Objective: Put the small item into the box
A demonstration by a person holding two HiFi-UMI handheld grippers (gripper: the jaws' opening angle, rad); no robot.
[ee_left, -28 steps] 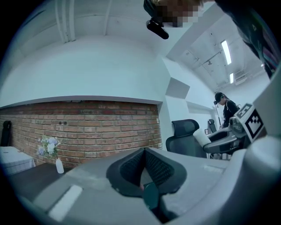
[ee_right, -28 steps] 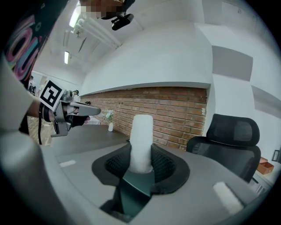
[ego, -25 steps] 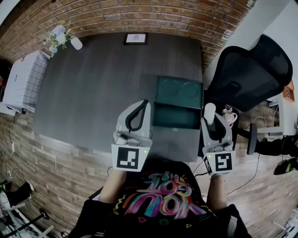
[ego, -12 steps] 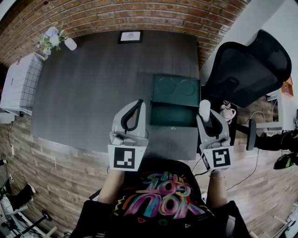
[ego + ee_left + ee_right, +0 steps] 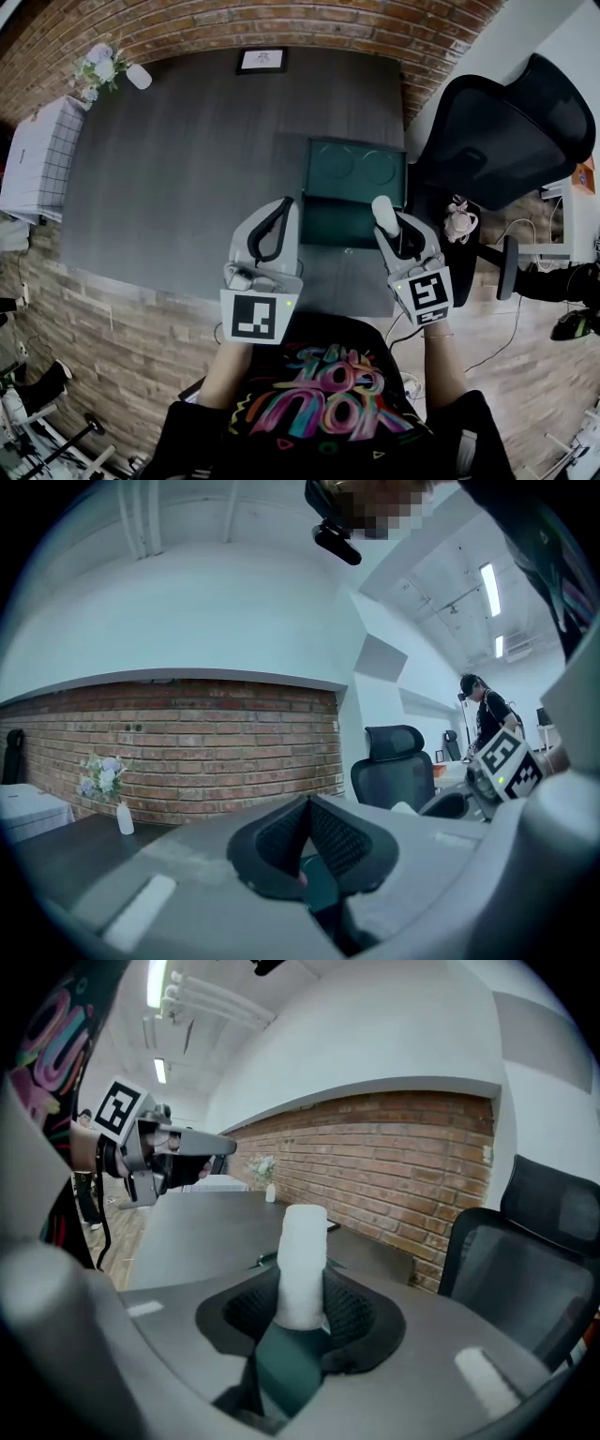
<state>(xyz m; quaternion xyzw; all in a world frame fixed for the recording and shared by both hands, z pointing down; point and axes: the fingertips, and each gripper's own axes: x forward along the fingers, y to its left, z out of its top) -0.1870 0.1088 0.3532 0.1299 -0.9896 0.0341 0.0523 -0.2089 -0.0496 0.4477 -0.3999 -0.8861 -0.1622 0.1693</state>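
Room: a brick wall (image 5: 281,23) runs along the far edge of a dark grey desk (image 5: 178,178); a black mesh office chair (image 5: 506,131) stands off the desk's right end.
Far edge of desk: a small framed picture (image 5: 262,61) lies near the wall, and a white vase of flowers (image 5: 101,67) stands at the far left corner.
Left of desk: a white cabinet with a grid pattern (image 5: 37,155) sits beside the desk's left end.
Box: a dark green box (image 5: 330,225) lies open on the right part of the desk, with its lid (image 5: 356,169) folded back toward the wall and showing two round outlines.
Small item: a white, stubby cylinder (image 5: 302,1251) stands upright between the pads of the right claw, and its top pokes out beyond them. In the head view it overlaps the right side of the open box, but how high it sits over the tray cannot be told.
Right claw (image 5: 388,229): clamped on the white cylinder, reaching in over the box from the near right.
Left claw (image 5: 307,832): pads pressed together with nothing between them. In the head view it is over the near part of the desk, just left of the box.
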